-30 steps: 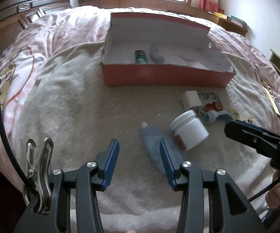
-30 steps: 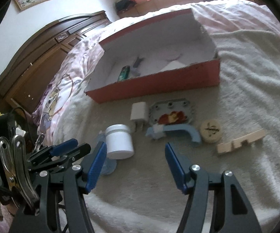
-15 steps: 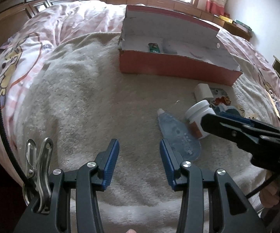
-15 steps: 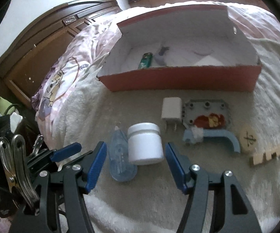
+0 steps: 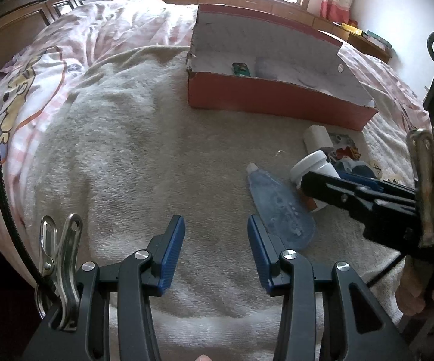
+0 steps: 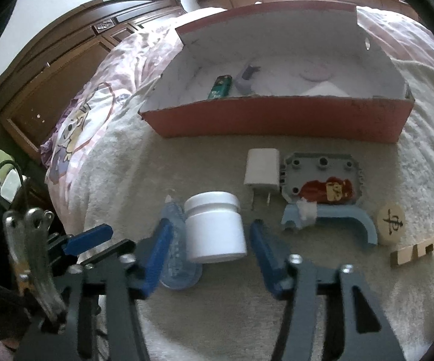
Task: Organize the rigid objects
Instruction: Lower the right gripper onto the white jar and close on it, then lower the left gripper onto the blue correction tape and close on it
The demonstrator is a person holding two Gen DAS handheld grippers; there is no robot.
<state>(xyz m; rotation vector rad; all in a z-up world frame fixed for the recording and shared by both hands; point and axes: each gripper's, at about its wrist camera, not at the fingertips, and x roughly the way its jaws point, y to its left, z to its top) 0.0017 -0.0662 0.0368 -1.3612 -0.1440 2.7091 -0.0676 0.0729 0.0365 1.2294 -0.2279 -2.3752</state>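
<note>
Change: over the last second we brought our right gripper in level across the towel, until the white jar sat between its blue pads.
Right gripper: its jaws were closing around the jar; the left pad looked to be touching the jar's side, the right pad stood just clear, so no grip yet.
Left gripper: our left gripper hung half-open and empty over bare towel, as it was a second earlier.
Meaning for the task: we judged the jar the next item bound for the red box, and the pickup only begun.
Jar's place: lying on its side on the towel, touching the clear blue dispenser, near the box's front wall.
Right view only: the white charger, grey plate, blue bracket, wooden disc and wooden piece in a row; a green lighter inside the box.
Left view only: the right gripper from the side, crossing over the jar, and the dispenser's full outline.
</note>
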